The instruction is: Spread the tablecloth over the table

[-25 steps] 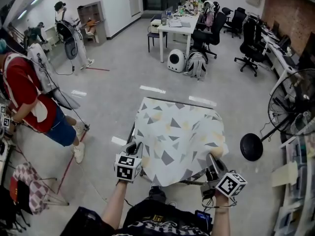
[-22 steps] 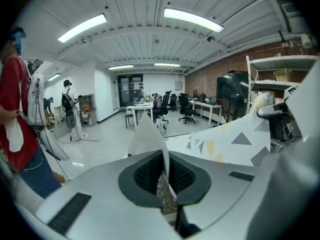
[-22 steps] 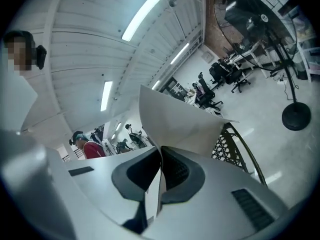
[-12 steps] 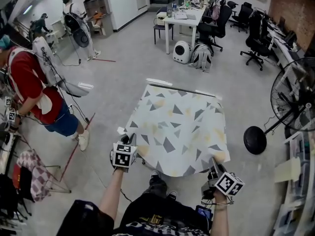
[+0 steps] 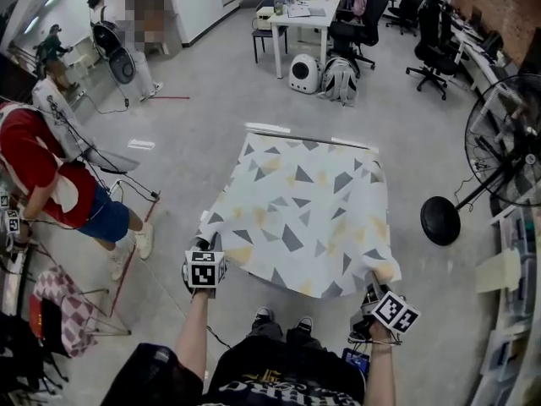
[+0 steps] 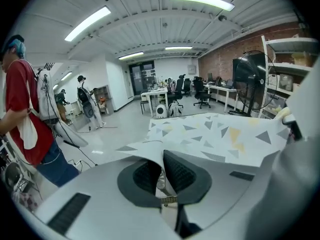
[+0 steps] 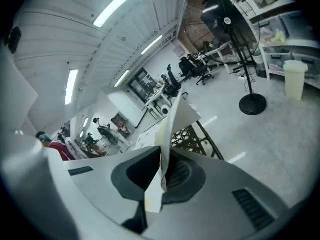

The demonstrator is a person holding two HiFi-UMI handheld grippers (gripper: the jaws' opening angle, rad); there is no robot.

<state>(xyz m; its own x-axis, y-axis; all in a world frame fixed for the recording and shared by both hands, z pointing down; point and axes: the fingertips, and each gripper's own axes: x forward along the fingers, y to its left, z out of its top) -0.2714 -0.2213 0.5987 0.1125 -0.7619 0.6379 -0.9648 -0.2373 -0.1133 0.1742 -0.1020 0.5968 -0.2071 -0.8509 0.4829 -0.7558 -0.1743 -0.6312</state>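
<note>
A white tablecloth (image 5: 296, 218) with grey and yellow triangles lies stretched over the table, which it hides in the head view. My left gripper (image 5: 206, 245) is shut on the cloth's near left corner, and my right gripper (image 5: 376, 276) is shut on its near right corner. In the left gripper view the cloth (image 6: 215, 134) runs away from the left gripper (image 6: 161, 171) as a nearly flat sheet. In the right gripper view the cloth's edge (image 7: 172, 124) stands pinched in the right gripper (image 7: 162, 176), with the table's lattice frame (image 7: 192, 134) showing below it.
A person in a red shirt (image 5: 42, 176) stands at the left beside cables. A large standing fan (image 5: 507, 142) with a round base (image 5: 439, 227) is at the right, shelves (image 5: 507, 286) behind it. A white desk (image 5: 296, 15) and office chairs stand at the back.
Both grippers have come down and back toward me with the corners. The cloth, bunched and billowing before, now lies flatter and longer over the table.
</note>
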